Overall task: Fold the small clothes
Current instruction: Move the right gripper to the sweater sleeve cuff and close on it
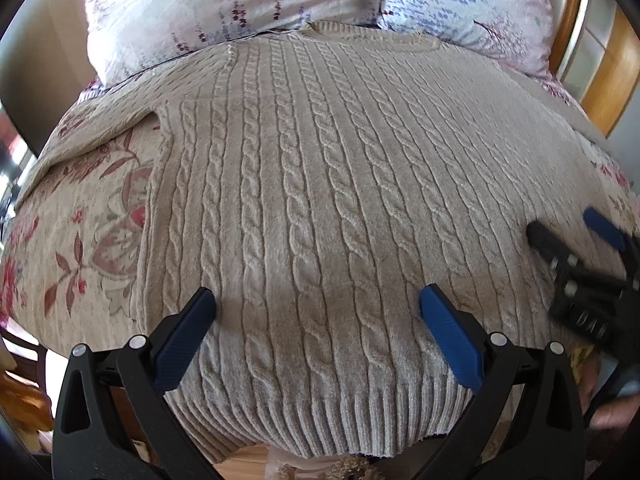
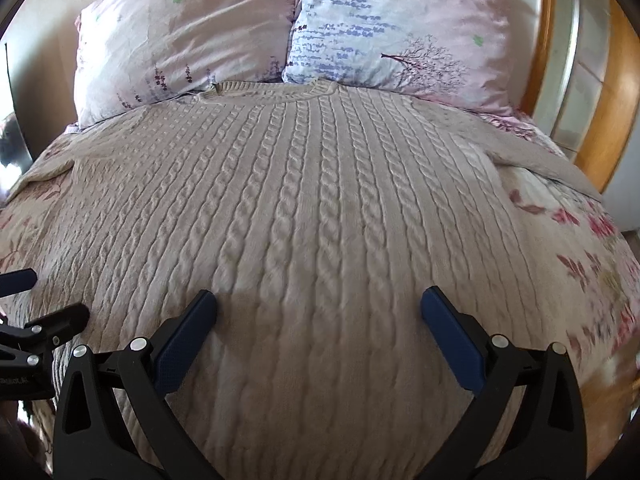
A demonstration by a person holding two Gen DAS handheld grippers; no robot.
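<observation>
A: Nearest first. Left hand-held gripper [image 1: 318, 300] spread wide, nothing between its blue pads, poised over the lower body of the sweater [image 1: 320, 200], just above the ribbed hem [image 1: 340, 420].

B: Right hand-held gripper [image 2: 319, 300] the same: jaws wide apart, empty, over the lower right part of the sweater. In the left view it shows at the garment's right edge. Contact with the knit: cannot tell from either view.

A: Sweater position: flat, front up, spread on the bed, hem at the near edge, neckline [image 2: 272, 90] far off against the two pillows [image 2: 384, 28]. One sleeve [image 1: 100, 136] runs out to the left over the floral bedspread [image 1: 72, 220], the other goes right.

B: No fold made yet, by the look of it. Handling?

A: Thick cable knit, soft, limp, probably fairly heavy for a garment. It will drape and sag, not hold an edge. The fuzzy surface should grip the pads well and may drag on the bedspread.

B: So take it at the firmer places: hem corners, a cuff, a shoulder seam. Pinch all layers, lift clear before carrying across.

A: Far end: wooden headboard [image 2: 624, 92] behind the pillows.
</observation>
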